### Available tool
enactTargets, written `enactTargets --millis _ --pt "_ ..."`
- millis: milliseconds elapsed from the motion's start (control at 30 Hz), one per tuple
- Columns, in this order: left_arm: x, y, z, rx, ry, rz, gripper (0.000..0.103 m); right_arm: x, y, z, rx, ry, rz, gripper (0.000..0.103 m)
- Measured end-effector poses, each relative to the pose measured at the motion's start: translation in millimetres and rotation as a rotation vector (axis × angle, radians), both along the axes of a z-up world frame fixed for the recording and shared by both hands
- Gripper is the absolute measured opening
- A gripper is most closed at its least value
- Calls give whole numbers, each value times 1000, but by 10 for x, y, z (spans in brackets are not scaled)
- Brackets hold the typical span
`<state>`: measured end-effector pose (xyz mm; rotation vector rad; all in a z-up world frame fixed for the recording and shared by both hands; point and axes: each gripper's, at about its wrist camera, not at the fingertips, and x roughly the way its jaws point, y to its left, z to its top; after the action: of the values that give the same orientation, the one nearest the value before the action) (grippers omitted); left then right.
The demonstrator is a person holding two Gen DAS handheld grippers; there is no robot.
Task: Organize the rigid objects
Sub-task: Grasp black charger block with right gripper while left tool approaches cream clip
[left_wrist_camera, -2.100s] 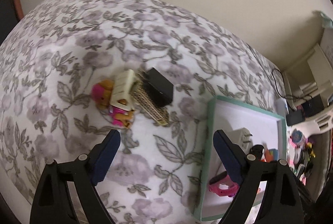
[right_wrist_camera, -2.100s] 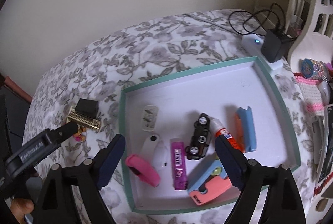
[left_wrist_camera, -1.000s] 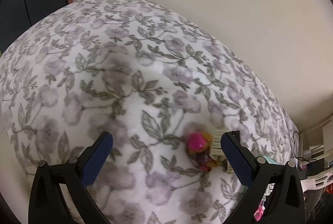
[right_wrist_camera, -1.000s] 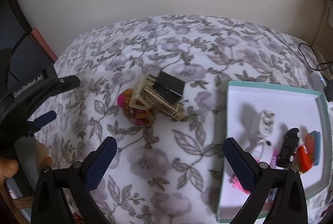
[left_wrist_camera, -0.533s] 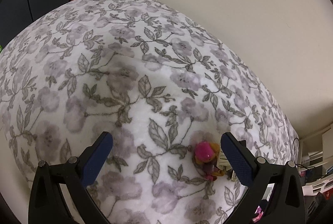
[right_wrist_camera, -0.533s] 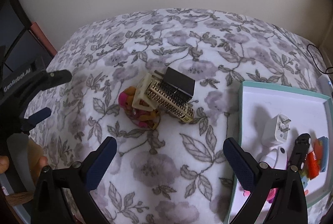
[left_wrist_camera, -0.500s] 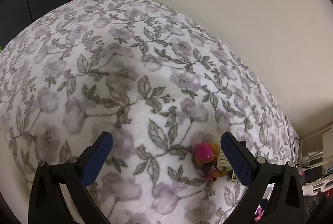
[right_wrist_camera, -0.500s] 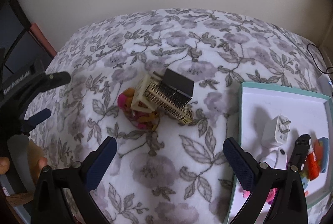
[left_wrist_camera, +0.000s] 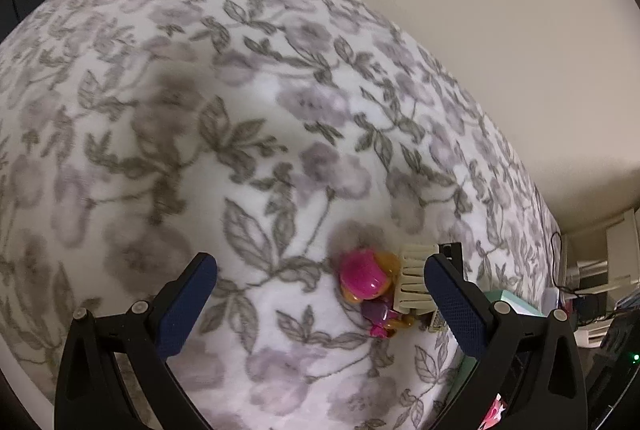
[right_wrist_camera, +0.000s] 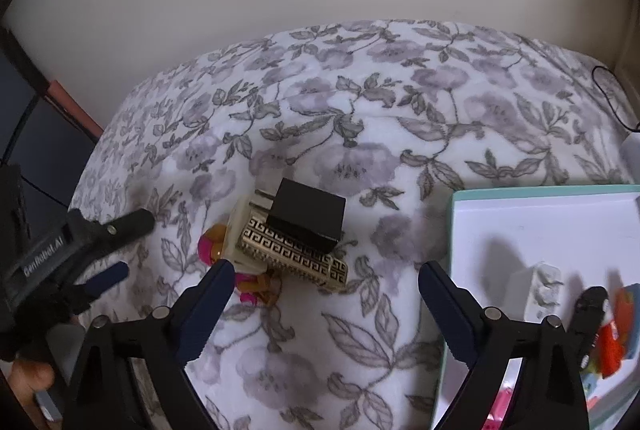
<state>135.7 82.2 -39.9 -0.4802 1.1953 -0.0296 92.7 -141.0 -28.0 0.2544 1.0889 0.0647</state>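
Basically a small pile remains on the floral bed (right_wrist_camera: 400, 118): black box (right_wrist_camera: 308, 216) atop a gold key-pattern case (right_wrist_camera: 296, 257), cream comb-like piece (left_wrist_camera: 414, 280) and pink toy figure (left_wrist_camera: 365, 277) touching beside it. Right hand-held gripper (right_wrist_camera: 326, 304) hangs above the pile, jaws apart, just been closing, nothing between them. Left hand-held gripper (left_wrist_camera: 318, 296) apart, empty, toy near its right finger. Teal-rimmed tray (right_wrist_camera: 454, 230) alongside likely collects items.
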Motion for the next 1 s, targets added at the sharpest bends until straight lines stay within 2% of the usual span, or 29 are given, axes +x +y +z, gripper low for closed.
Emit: enactTargets --millis 67,233,367,700,867,1000 --pt "32 -42 -47 1 17 -6 103 49 20 -53 8 13 8 85" --pt "116 -150 -103 -19 27 -22 103 155 -39 -138 93 18 -20 85" --pt "195 -158 -120 -19 31 -7 103 228 -98 -190 137 12 -48 78" --pt "378 -301 -246 1 60 -9 103 406 -174 -352 284 19 -81 72" --pt "422 -390 -312 2 75 -23 103 453 -180 -456 331 38 -90 58" --pt "419 -392 -361 1 94 -26 103 458 -200 -488 372 42 -99 56"
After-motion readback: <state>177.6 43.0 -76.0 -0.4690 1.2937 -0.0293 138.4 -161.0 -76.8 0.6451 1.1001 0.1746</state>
